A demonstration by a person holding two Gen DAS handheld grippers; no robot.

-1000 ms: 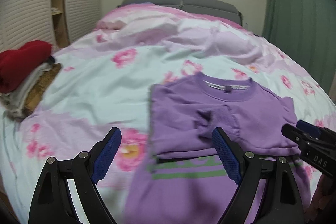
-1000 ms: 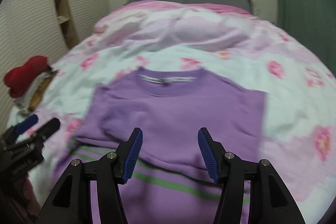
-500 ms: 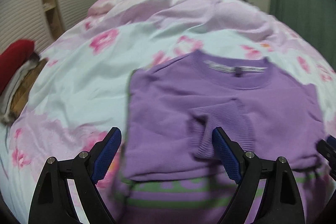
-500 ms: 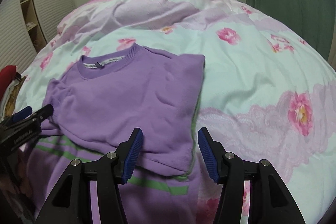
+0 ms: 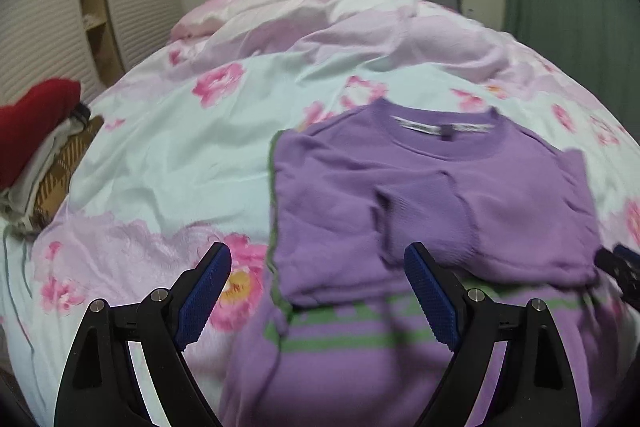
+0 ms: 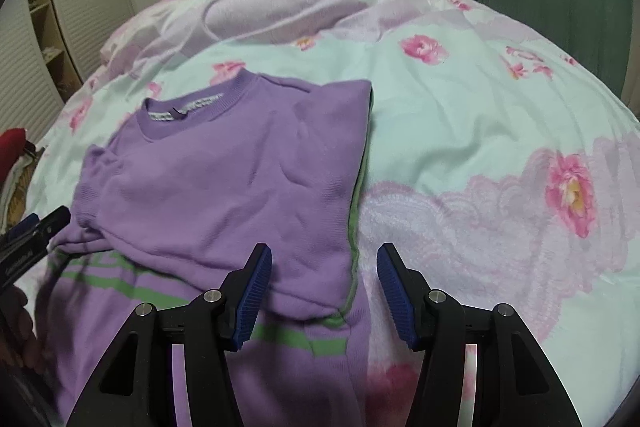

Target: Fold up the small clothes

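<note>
Lying flat on the floral bed [image 5: 160,163], the purple sweater [image 5: 432,195] has its sleeves folded in over the chest, and its green-striped hem reaches under both tools. Left tongs [image 5: 318,301] gape wide, empty, above its left edge. Right tongs [image 6: 324,291] stand open too, holding nothing, above its right edge. A clothes pile [image 5: 36,147] sits far left of the left tongs.

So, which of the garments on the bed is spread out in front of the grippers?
The purple sweater with green stripes, lying flat on the floral duvet. The red garment only tops the folded pile at the left edge.
</note>
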